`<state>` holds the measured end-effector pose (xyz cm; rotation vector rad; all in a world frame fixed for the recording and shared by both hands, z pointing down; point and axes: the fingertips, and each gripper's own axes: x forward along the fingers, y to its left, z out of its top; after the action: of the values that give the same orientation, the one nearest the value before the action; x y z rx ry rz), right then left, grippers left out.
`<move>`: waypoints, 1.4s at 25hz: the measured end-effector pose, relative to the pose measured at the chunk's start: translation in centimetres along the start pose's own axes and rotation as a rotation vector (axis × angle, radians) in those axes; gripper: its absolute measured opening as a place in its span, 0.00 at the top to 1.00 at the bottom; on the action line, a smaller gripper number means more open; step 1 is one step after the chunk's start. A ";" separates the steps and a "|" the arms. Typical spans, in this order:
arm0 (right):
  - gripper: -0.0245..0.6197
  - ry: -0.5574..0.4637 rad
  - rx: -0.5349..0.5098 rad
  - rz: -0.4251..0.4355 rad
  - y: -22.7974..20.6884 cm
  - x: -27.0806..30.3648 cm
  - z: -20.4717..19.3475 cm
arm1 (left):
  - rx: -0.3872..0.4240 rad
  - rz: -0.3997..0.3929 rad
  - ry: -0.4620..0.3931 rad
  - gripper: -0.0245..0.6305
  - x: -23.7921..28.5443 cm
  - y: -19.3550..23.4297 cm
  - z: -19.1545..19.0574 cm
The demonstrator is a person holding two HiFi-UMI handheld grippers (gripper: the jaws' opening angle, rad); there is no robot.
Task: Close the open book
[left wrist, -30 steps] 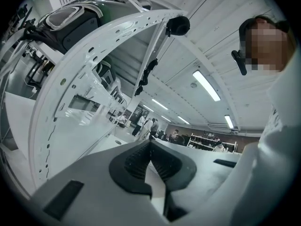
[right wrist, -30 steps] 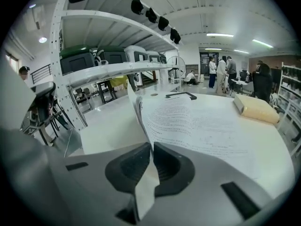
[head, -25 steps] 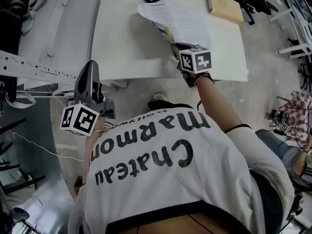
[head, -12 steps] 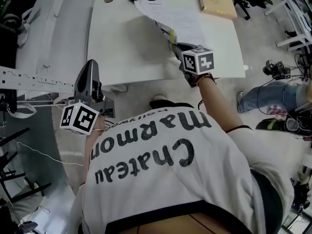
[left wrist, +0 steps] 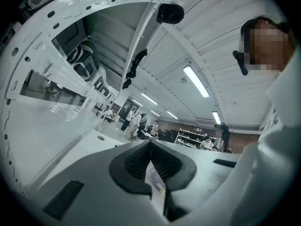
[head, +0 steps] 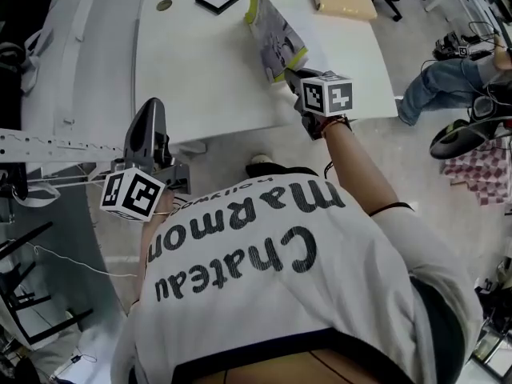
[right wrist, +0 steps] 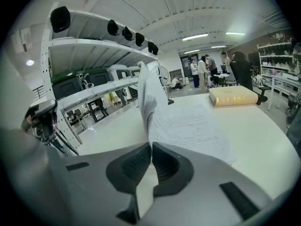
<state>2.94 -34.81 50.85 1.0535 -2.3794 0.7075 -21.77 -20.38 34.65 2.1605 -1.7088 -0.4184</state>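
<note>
Book [head: 274,37] stands half-raised toward the near right edge of the tabletop [head: 200,86]. The right tool [right wrist: 150,149], whose jaws have just been closing, pinches its lifted half, likely to swing it shut. Left tool [left wrist: 151,149], jaws together and empty, hangs off the tabletop.

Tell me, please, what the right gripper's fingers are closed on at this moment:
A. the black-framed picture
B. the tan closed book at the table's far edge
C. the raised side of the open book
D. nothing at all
C: in the right gripper view, the right gripper has its fingers pressed together on the raised side of the open book, which stands up off the white table.
</note>
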 end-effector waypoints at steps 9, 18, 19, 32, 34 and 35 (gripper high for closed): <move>0.91 -0.002 0.011 -0.018 -1.3 0.0 -0.6 | 0.016 0.008 0.004 0.93 0.0 -0.2 -0.1; 0.91 0.006 0.046 -0.016 -2.1 0.0 -1.1 | 0.011 -0.004 0.028 0.93 0.8 -0.8 -1.0; 0.91 0.006 0.046 -0.016 -2.2 0.0 -1.2 | 0.012 -0.005 0.031 0.93 0.9 -0.8 -1.1; 0.90 0.012 0.094 -0.024 -3.4 0.3 -2.1 | -0.010 -0.002 0.057 0.93 1.8 -0.4 -2.3; 0.90 0.014 0.099 -0.030 -3.6 0.3 -2.2 | -0.012 -0.004 0.057 0.93 1.9 -0.4 -2.3; 0.90 0.016 0.102 -0.033 -3.7 0.3 -2.2 | -0.012 -0.005 0.057 0.93 2.0 -0.3 -2.2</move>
<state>5.99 -35.79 53.77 1.1219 -2.3286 0.8304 -20.03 -22.03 36.47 2.1476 -1.6666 -0.3634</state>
